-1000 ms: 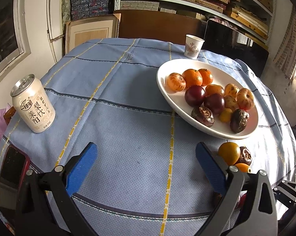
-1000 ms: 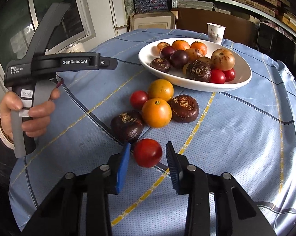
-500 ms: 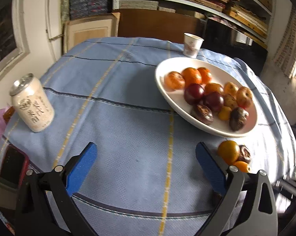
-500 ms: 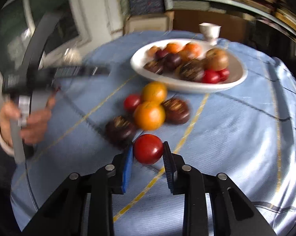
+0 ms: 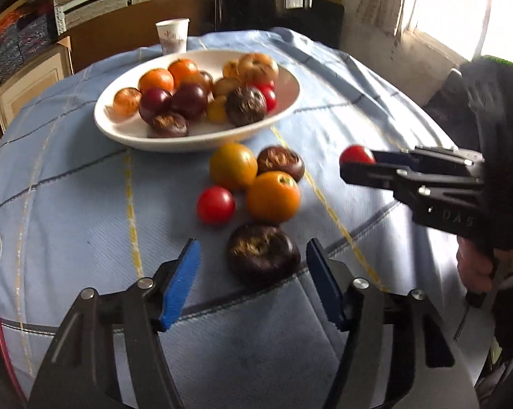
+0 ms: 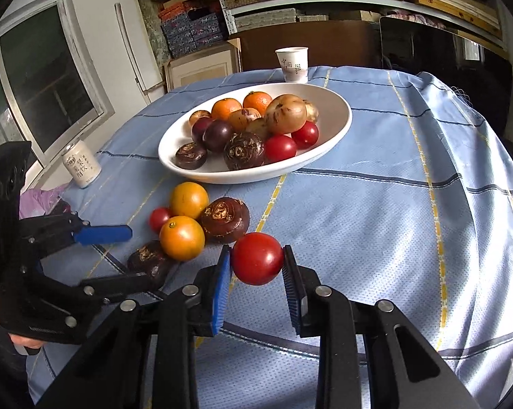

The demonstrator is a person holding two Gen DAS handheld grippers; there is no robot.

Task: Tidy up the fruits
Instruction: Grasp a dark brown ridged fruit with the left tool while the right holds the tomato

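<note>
Shelves stacked with flat boxes back a round surface (image 6: 375, 177) under a blue checked cloth. On it, the red tomato (image 6: 257, 258) is pinched between the pads of the right tongs (image 6: 256, 266), which are nearly fully closed on it, near the front edge and short of the white plate (image 6: 338, 129). It is smooth, glossy and round, so it could squirt out if the grip slackens or the pads ride off centre on the way to the plate. The left tongs (image 5: 253, 281) stand about half open and are closing around a dark, wrinkled, flattish fruit (image 5: 263, 254) that sits between the pads but does not look touched yet. If they close off centre, that fruit may roll into the orange (image 5: 273, 196), the small tomato (image 5: 216, 204), the yellow fruit (image 5: 233, 165) and the second dark fruit (image 5: 281, 163), which are clustered just beyond. The plate is already heaped, so a dropped tomato might bounce out. A paper cup (image 6: 292, 63) and a drink can (image 6: 81, 165) stand well apart.
</note>
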